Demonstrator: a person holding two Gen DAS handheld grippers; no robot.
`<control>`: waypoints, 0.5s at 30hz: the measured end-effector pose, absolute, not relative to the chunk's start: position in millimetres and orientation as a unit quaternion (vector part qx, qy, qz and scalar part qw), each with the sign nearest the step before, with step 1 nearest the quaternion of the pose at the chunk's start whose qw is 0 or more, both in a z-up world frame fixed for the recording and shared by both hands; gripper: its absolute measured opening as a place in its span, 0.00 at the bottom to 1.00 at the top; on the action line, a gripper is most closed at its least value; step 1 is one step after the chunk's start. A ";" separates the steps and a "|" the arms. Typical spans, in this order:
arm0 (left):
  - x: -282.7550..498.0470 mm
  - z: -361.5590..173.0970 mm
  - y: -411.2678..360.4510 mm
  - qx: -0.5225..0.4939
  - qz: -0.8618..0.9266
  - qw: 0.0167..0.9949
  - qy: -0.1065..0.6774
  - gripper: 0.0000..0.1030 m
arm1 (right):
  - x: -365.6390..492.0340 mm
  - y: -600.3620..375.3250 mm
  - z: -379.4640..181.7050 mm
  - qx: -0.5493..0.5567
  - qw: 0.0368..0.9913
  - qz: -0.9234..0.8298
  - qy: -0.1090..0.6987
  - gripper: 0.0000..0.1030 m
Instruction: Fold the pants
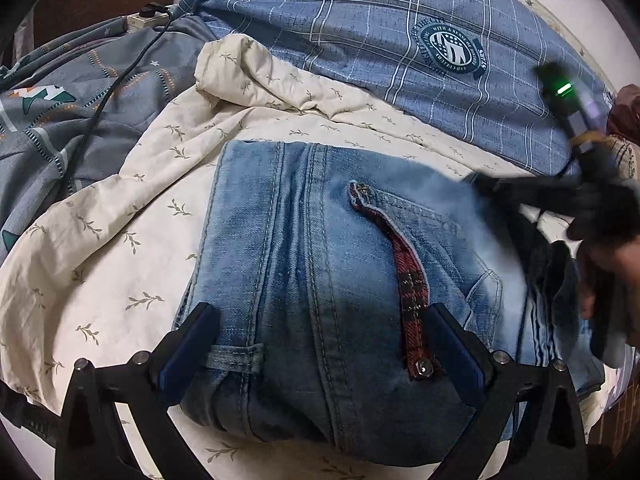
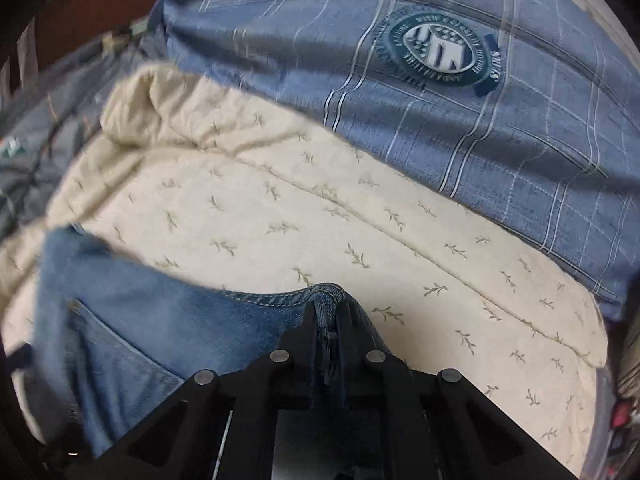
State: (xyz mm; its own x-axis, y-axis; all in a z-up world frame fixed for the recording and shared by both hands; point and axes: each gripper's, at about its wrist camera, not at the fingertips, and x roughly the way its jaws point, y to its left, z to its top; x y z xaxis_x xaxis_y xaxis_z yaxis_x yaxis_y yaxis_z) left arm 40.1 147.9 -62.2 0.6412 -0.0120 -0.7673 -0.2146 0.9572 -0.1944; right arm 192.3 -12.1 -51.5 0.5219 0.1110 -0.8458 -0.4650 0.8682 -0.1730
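Faded blue denim pants point(image 1: 320, 264), folded, lie centre frame on cream leaf-print bed sheet point(image 1: 100, 248). Left tool point(image 1: 320, 344) wide open, straddling the fold, holding nothing. Right tool point(image 2: 326, 320) pinched on hem edge. Carry hem across w/ seams aligned, keep tension, left pins fold.

Jeans point(image 1: 320, 264) on sheet point(image 1: 100, 248), pillow point(image 1: 360, 20) behind

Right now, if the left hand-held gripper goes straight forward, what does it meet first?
Probably the folded light-blue denim jeans lying between the open fingers of the left hand-held gripper; depth is uncertain.
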 end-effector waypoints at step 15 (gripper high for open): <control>40.3 -63.6 146.6 -0.135 0.058 0.896 0.420 1.00 | 177.3 -57.0 -10.6 0.017 0.852 0.225 0.473 0.60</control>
State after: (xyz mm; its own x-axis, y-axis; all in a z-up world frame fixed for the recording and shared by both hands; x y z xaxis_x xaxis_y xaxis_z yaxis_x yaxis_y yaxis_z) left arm 40.3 146.6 -63.6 0.6401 -0.0097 -0.7682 -0.2165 0.9571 -0.1925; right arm 177.3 -57.0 -10.6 0.4517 0.3997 -0.7976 -0.3682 0.8979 0.2414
